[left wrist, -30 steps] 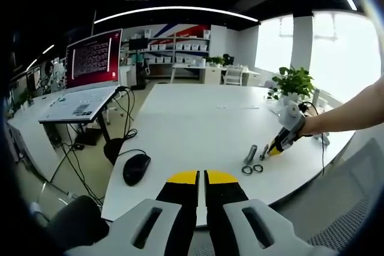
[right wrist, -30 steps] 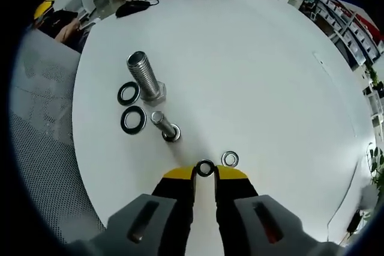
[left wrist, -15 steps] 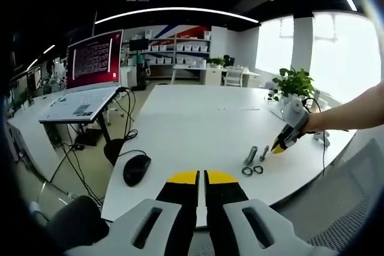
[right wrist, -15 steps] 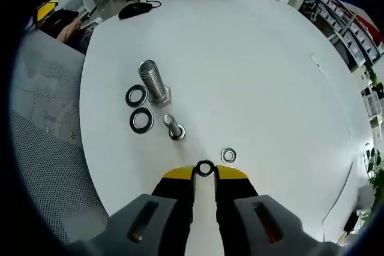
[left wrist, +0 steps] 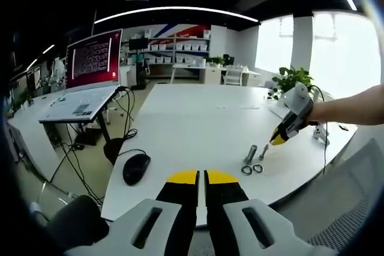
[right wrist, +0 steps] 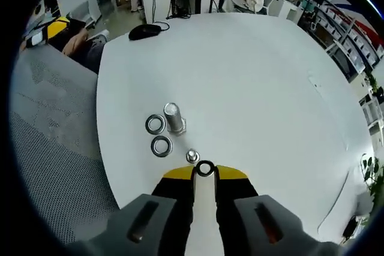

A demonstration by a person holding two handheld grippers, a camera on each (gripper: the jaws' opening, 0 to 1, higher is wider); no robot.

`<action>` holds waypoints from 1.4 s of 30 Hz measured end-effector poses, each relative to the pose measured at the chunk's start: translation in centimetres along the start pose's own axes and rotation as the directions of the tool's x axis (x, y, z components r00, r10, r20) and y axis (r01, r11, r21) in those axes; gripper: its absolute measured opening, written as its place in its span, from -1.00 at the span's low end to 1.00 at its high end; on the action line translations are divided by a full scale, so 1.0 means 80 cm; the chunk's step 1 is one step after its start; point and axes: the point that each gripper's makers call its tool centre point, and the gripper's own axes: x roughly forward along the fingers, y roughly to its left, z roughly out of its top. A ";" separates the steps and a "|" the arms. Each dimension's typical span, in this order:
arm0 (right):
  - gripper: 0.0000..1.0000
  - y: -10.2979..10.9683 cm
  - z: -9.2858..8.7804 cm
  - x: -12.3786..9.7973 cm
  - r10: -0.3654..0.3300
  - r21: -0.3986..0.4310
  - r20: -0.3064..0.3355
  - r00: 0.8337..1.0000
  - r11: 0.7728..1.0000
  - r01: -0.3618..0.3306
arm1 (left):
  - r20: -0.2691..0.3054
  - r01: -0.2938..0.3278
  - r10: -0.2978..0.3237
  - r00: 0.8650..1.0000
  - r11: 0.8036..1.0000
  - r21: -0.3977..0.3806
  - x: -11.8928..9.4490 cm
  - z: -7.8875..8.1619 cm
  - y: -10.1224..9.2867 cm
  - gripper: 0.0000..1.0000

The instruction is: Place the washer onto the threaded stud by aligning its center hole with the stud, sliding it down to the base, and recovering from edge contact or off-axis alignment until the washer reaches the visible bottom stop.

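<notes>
The right gripper (right wrist: 204, 171) pinches one washer (right wrist: 205, 168), apparently edge-on, above the small upright stud (right wrist: 192, 156). One larger bolt (right wrist: 174, 117) and two washers (right wrist: 158, 135) sit near the table (right wrist: 258, 82) edge. The left gripper (left wrist: 201, 177) has its jaws together, empty.

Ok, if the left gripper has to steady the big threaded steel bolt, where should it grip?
Grip the large threaded steel bolt across its upper threads, coming from the side opposite the two flat washers. It stands upright on its head, so the shank is exposed.
</notes>
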 end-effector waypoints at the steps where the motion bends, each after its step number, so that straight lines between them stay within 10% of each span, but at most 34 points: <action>1: -0.72 0.001 0.002 -0.001 0.002 -0.002 0.002 1.000 1.000 -0.002 | 0.000 0.000 0.000 1.000 1.000 0.000 0.000 0.000 0.000 -0.98; 42: -0.72 0.016 0.008 0.022 0.049 -0.086 -0.097 0.994 0.995 -0.057 | 0.005 0.001 -0.001 1.000 1.000 -0.001 0.000 0.001 0.000 -0.98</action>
